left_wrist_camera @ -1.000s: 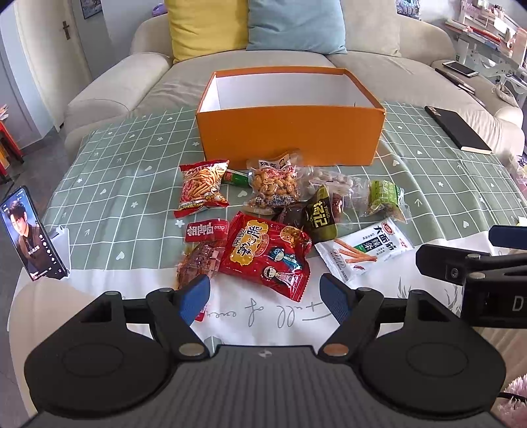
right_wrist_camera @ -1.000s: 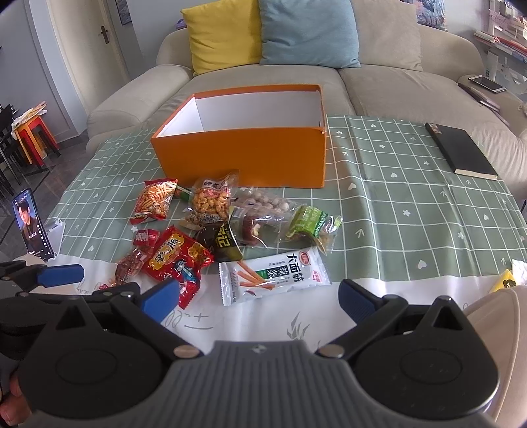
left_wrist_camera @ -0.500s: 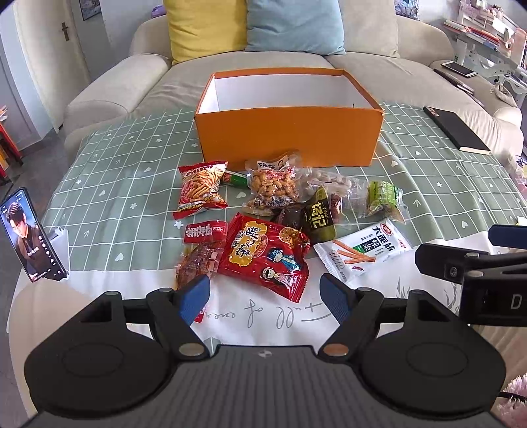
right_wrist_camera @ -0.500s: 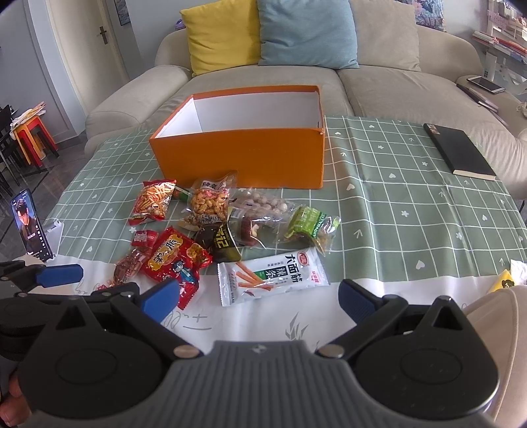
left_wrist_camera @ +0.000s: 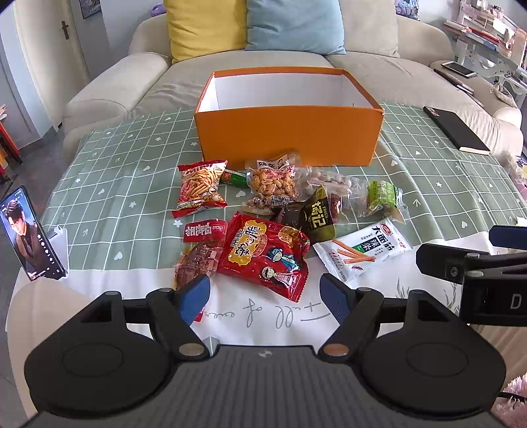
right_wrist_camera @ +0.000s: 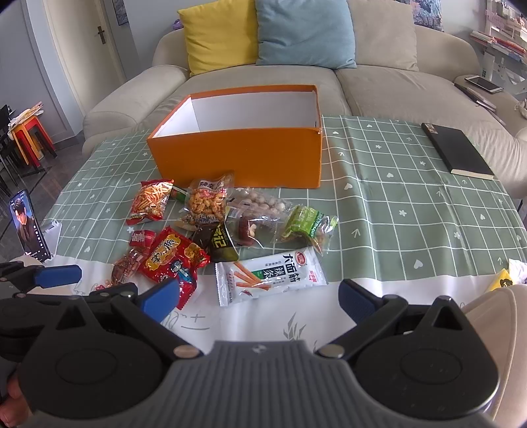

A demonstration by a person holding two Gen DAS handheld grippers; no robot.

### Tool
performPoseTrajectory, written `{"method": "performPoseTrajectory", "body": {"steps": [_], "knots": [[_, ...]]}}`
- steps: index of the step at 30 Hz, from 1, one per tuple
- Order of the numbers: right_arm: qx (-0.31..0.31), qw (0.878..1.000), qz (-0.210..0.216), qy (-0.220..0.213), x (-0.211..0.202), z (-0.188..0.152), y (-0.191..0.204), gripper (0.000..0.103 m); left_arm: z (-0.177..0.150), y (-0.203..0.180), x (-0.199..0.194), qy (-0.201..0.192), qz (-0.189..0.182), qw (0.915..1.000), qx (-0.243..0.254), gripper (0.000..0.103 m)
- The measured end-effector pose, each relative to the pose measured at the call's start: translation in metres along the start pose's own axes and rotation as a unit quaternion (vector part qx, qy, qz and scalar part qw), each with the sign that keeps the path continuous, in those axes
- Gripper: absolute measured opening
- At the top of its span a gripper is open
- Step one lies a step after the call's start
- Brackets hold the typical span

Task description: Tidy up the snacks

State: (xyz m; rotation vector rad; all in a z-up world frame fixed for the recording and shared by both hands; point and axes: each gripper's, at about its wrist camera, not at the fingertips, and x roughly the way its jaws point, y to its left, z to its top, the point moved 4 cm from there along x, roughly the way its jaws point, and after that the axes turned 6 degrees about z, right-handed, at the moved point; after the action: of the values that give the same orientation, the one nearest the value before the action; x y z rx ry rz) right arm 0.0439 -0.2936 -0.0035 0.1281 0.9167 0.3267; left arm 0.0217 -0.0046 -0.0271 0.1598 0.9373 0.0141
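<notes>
Sofa in beige fills the back of both views, with a yellow cushion and a blue cushion leaning on its backrest. Before it stands the table, covered by a green checked cloth whose near edge is white. An orange box with a white inside sits open toward the far middle of the table, and nothing can be seen in it. A black notebook lies well apart from it near the table's right edge.

Just in front of the box the snacks lie in a loose cluster, several overlapping. A big red packet sits nearest the left tool, whose blue-padded fingers are spread wide with nothing between them, held above the white border. A white packet of strips lies just beyond the right tool, likewise spread wide and empty. Farther back are a red chip bag, a clear bag of peanuts, a dark packet and a green packet, with a small red sausage pack left of the big red packet.

A phone stands propped on a holder at the table's left near corner, its screen lit.
</notes>
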Motion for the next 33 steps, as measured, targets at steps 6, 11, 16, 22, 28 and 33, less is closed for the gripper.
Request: {"method": "performPoseTrajectory", "body": {"steps": [6,11,16,22,28,33], "knots": [[0.0,1.0,0.0,0.0,0.0004,-0.0003,0.0001,0.099,0.0002,-0.0009,0.0,0.0,0.0,1.0,0.0,0.089],[0.0,1.0,0.0,0.0,0.0005,-0.0004,0.0003,0.099,0.0001,-0.0007,0.0,0.0,0.0,1.0,0.0,0.089],[0.0,1.0,0.0,0.0,0.0005,-0.0003,0.0002,0.099,0.0001,-0.0007,0.0,0.0,0.0,1.0,0.0,0.089],[0.001,1.0,0.0,0.001,0.0005,-0.0002,0.0,0.099,0.0001,-0.0005,0.0,0.0,0.0,1.0,0.0,0.089],[0.0,1.0,0.001,0.001,0.001,-0.0004,0.0007,0.099,0.0001,-0.0005,0.0,0.0,0.0,1.0,0.0,0.089],[0.001,1.0,0.007,0.001,0.0024,-0.0029,0.0016,0.099,0.0,-0.0025,-0.0004,0.0,-0.005,1.0,-0.001,0.089]]}}
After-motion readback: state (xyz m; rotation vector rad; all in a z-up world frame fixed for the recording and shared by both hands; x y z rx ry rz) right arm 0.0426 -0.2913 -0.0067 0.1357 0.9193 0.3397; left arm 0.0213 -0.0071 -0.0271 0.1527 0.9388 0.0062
